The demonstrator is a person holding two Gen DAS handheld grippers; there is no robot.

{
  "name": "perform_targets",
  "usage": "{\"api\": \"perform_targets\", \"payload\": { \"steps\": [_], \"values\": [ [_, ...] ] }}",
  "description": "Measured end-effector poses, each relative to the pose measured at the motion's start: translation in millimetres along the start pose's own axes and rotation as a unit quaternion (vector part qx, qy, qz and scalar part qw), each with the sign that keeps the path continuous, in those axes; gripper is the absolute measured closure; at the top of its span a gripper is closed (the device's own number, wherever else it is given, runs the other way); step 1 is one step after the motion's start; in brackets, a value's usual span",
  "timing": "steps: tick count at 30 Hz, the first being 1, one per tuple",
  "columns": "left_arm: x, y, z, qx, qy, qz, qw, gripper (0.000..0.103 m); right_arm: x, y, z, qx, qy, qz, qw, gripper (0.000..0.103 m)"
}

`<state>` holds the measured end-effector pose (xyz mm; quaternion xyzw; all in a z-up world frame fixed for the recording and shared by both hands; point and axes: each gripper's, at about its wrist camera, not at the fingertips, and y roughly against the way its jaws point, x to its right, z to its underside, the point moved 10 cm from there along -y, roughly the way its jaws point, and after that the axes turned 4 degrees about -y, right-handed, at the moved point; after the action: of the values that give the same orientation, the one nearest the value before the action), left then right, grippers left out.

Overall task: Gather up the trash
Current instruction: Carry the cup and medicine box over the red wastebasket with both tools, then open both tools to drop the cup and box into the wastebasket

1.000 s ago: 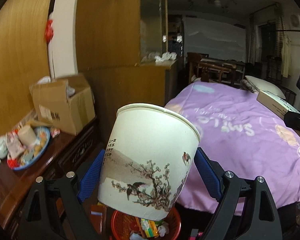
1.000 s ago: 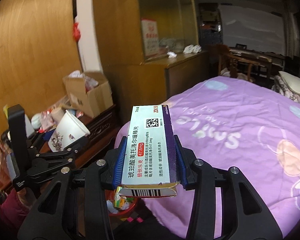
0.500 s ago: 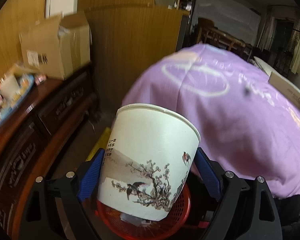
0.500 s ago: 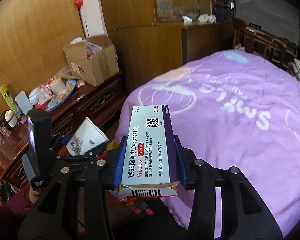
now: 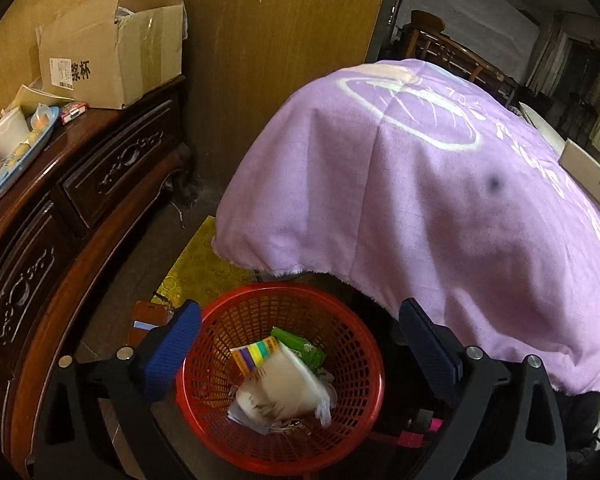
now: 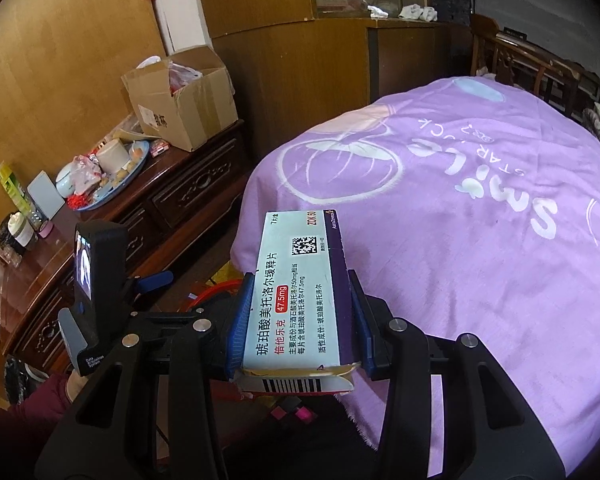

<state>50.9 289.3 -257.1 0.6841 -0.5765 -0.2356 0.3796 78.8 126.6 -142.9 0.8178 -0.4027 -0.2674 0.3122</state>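
The left hand-held gripper (image 5: pixel 300 344) hangs directly over the round red plastic mesh basket (image 5: pixel 340 446) on the floor, its blue-padded jaws spread wide with nothing between them, which fits a release aimed straight down. Below and between those jaws, inside the basket, the white paper cup with a painted branch pattern (image 5: pixel 280 396) lies on its side, blurred, on top of a striped carton and a green packet, so this piece of trash is in its place. To the right, the right hand-held gripper (image 6: pixel 296 312) is closed narrow on the pale blue-and-purple cardboard medicine box (image 6: pixel 296 300), pinching its long sides so the box points forward and its barcode end faces the camera. That grip keeps the light box level above the edge of the purple bedspread (image 6: pixel 480 220). The basket rim shows just left of and below its jaws, so dropping the box there looks like the likely next step.
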Motion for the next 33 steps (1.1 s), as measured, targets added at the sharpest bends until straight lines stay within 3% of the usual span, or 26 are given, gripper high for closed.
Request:
{"api": "perform_targets", "payload": {
  "steps": [17, 23, 33],
  "values": [
    [-5.2, 88.6, -24.5, 0.073, -0.056, -0.093, 0.9914, 0.006, -8.9, 40.2, -2.3, 0.037, 0.001, -0.037, 0.999, 0.058],
    [-21.8, 107.1, -14.7, 0.064, -0.062, -0.124, 0.9883, 0.006, -11.9, 46.2, 1.9, 0.039, 0.004, -0.049, 0.998, 0.059],
    [-60.2, 94.6, 7.1, 0.041, -0.010, -0.115, 0.9925, 0.006, -13.9, 27.6, 14.3, 0.012, 0.020, -0.036, 0.999, 0.059]
  ]
}}
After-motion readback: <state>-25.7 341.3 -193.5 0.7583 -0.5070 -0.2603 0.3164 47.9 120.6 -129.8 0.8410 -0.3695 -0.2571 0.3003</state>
